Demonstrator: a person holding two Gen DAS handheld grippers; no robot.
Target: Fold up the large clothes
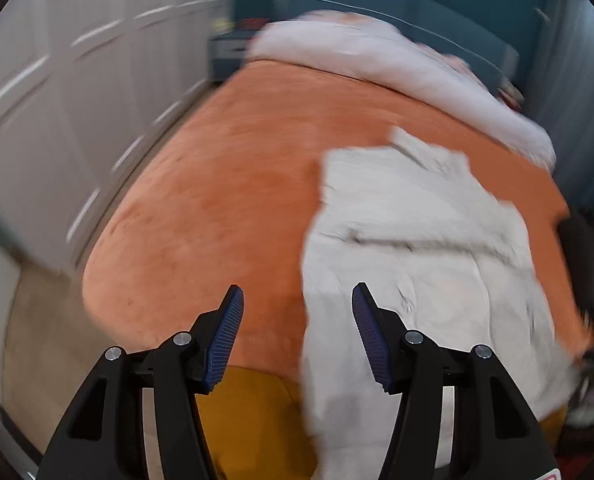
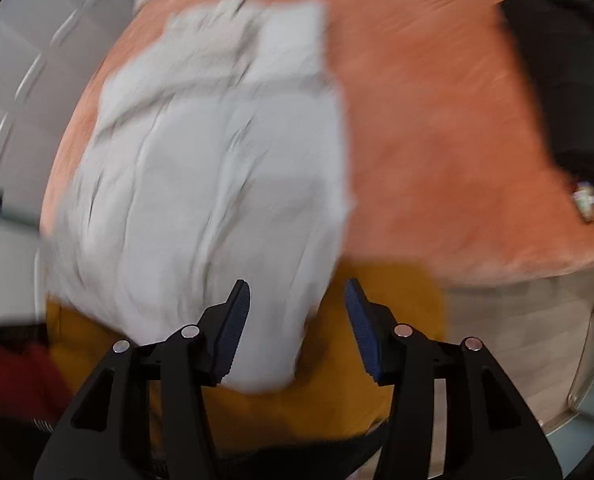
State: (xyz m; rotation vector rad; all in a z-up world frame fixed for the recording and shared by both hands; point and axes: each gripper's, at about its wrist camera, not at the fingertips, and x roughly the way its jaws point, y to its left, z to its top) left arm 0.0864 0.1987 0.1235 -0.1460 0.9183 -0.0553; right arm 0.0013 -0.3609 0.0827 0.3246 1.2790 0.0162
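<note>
— What do my grippers have?
— Nothing: I see the left gripper (image 1: 297, 304) and right gripper (image 2: 297, 300) both spread wide, above the bed's near edge.
— The garment?
— The pale, creased garment (image 1: 409, 256) lies on the plush orange blanket (image 1: 217, 184), hem draping over the mustard sheet (image 2: 377, 320). Blurred.

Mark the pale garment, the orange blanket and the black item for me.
pale garment (image 1: 417, 248), left wrist view, on its wrinkled middle.
orange blanket (image 1: 217, 200), left wrist view, on a bare stretch left of the garment.
black item (image 2: 561, 76), right wrist view, on its middle; too blurred to identify.
</note>
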